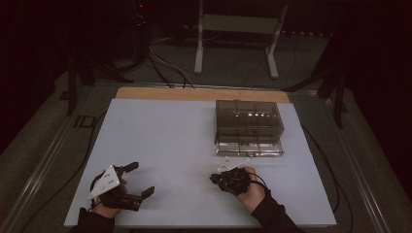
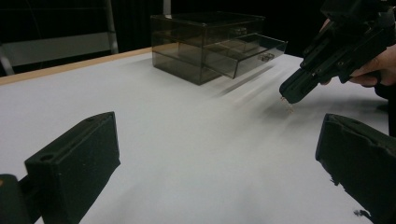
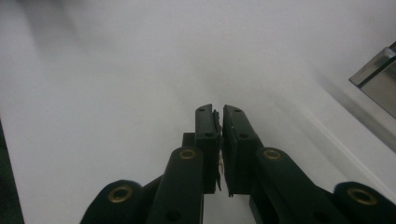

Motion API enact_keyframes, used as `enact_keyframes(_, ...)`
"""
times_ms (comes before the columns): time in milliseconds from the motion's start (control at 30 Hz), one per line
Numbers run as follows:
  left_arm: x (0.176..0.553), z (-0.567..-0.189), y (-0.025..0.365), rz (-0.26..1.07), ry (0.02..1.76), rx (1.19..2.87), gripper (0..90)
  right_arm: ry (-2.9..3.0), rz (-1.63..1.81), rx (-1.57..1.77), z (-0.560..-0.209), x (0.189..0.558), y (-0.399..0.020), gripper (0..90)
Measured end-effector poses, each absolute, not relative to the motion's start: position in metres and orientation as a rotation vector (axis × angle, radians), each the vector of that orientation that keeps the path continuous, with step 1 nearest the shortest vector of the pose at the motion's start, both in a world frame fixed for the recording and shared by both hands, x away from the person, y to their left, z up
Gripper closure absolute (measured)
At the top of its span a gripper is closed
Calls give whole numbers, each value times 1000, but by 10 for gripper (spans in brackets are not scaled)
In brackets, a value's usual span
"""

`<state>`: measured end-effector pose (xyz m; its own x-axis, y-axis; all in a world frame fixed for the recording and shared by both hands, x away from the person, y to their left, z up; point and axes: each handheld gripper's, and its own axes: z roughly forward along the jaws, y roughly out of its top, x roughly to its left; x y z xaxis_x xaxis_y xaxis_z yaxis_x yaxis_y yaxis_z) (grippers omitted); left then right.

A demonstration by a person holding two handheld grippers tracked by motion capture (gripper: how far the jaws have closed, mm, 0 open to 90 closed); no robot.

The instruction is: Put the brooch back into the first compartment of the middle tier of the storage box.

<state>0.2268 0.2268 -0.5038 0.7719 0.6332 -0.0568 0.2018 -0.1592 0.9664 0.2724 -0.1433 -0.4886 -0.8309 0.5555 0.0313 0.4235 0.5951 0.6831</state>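
Note:
A smoky clear drawer box (image 1: 248, 127) stands on the white table (image 1: 170, 136) at the back right; its lower drawer (image 2: 257, 53) is pulled out a little. My left gripper (image 1: 141, 178) rests near the front left edge, open, with nothing between its black fingers (image 2: 74, 163). My right gripper (image 1: 214, 177) is low over the table in front of the box, tips pointing left. Its jaws are shut, and a tiny tan piece (image 2: 286, 104) sticks out of the tips. From the right gripper (image 3: 219, 112) itself, a thin sliver shows between the pads.
A wooden strip (image 1: 165, 93) runs along the table's far edge. Behind it stand a white metal frame (image 1: 238, 24) and dark cables on the floor. A corner of the box (image 3: 378, 79) lies to the right of the right gripper's jaws.

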Motion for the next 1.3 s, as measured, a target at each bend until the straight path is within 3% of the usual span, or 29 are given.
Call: enact_keyframes(1300, 226, -504, 226, 434, 661, 1727, 4, 2616, 1095, 814, -458, 282, -148, 855)
